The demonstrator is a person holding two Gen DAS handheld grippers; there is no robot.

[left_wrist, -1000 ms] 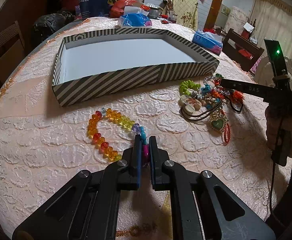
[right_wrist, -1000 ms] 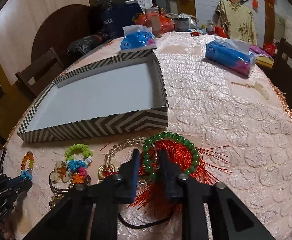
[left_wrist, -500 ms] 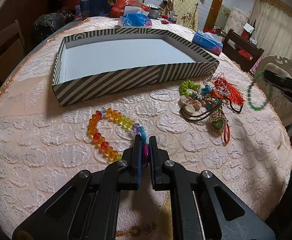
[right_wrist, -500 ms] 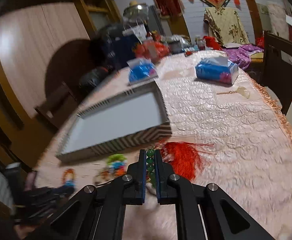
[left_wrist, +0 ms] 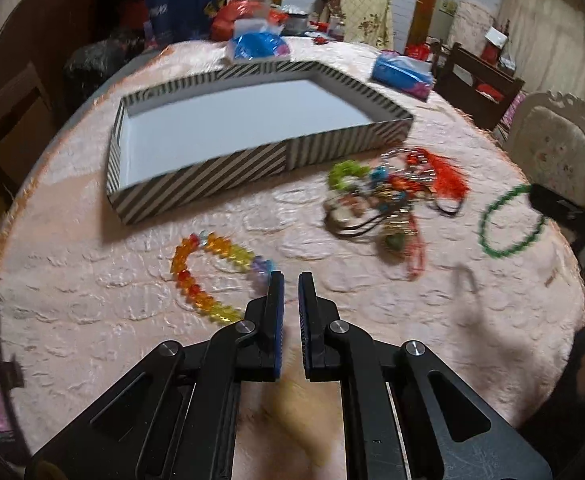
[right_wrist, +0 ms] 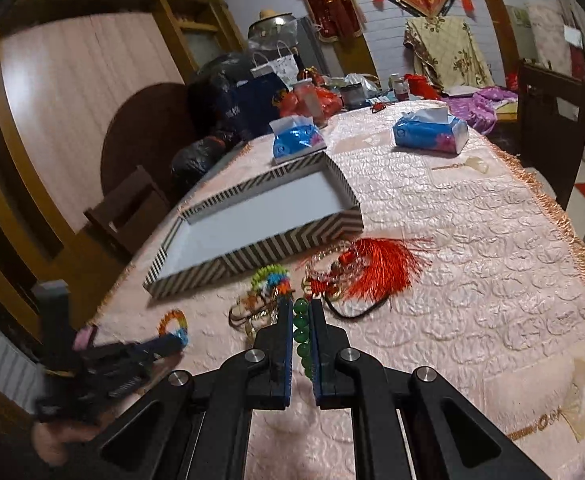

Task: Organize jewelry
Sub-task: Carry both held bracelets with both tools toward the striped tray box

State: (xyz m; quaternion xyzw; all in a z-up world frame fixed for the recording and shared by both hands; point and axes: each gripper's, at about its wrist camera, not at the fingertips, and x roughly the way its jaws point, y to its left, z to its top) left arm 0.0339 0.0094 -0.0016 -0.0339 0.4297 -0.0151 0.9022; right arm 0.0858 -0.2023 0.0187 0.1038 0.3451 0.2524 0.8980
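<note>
Now right gripper (right_wrist: 301, 312) clamped on green bracelet (right_wrist: 301, 334), beads pinched between the fingers at lower centre of the right wrist view, loop (left_wrist: 510, 221) dangling at the right edge of the left wrist view, off the tablecloth (left_wrist: 92, 280). Left gripper (left_wrist: 291, 284) parted a little with nothing between the fingers, tips just beside the rainbow bracelet (left_wrist: 212, 272) lying at lower centre-left. Striped tray (left_wrist: 196, 190) at upper centre with white floor showing, jewelry pile (left_wrist: 388, 204) and red tassel (right_wrist: 384, 264) just below its right corner.
</note>
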